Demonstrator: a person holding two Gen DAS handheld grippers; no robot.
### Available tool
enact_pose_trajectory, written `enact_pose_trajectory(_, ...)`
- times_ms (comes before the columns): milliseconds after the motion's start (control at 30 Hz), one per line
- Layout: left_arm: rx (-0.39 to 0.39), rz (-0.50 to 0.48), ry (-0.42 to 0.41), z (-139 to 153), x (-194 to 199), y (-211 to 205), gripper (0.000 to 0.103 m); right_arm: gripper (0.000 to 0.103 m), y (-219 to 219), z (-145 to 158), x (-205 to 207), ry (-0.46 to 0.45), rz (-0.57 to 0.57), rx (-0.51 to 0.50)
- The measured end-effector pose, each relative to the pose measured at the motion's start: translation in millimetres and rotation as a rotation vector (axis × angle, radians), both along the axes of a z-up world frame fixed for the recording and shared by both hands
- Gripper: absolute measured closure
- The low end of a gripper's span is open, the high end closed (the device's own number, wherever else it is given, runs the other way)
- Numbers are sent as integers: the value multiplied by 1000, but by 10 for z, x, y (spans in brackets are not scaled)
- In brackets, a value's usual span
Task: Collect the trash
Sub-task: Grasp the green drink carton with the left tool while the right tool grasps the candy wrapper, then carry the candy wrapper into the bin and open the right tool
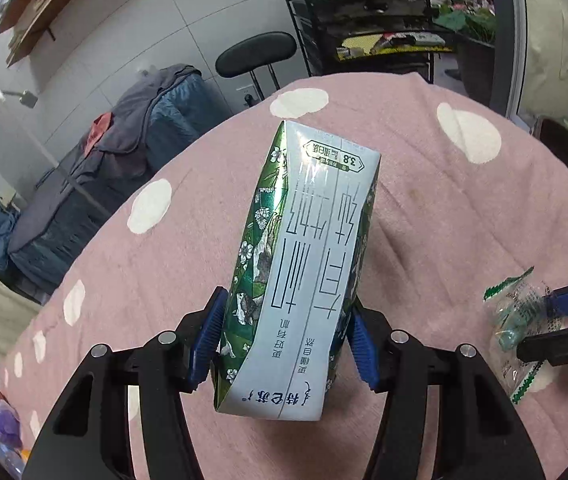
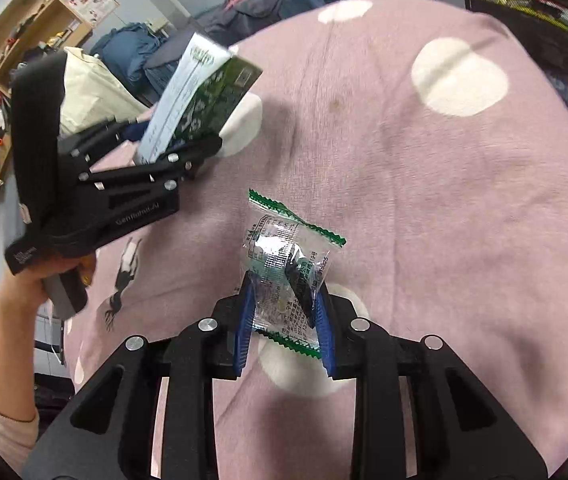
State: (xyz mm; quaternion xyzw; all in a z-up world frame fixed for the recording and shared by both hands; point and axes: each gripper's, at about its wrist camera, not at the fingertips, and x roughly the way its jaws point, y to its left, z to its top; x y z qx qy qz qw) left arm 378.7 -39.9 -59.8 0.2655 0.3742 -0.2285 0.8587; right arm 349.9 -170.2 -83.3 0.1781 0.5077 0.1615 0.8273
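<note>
My left gripper (image 1: 284, 340) is shut on a green and white milk carton (image 1: 303, 264) and holds it above the pink tablecloth (image 1: 443, 208). The carton also shows in the right wrist view (image 2: 200, 96), held up at the left in the left gripper (image 2: 164, 152). My right gripper (image 2: 284, 324) is shut on a clear plastic wrapper with green zigzag edges (image 2: 287, 268), just above the cloth. The wrapper (image 1: 519, 316) and the right gripper (image 1: 555, 320) also show at the right edge of the left wrist view.
The round table wears a pink cloth with white dots (image 2: 459, 76). A black stool (image 1: 256, 54) and a black wire rack (image 1: 367, 28) stand beyond it. Clothes lie heaped on a seat (image 1: 124, 168) to the left. A cream bag (image 2: 92, 88) sits by the table's left edge.
</note>
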Motion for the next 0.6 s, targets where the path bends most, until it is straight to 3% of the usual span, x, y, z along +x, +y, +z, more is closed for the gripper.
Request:
enact_pose_trajectory(100,-105,10,-2,46,-282,38,47,74,-154,146,-229,-72,-5,-23)
enact_pose_trajectory(400,-313,20,-29,286,-1020,-39,47,75,-525,474,-831,-245,-63,-62)
enact_pose_trajectory(600,-410,10,-45,408,-1335,-210,47,74,-828,611,-1131,-315,-135,-69)
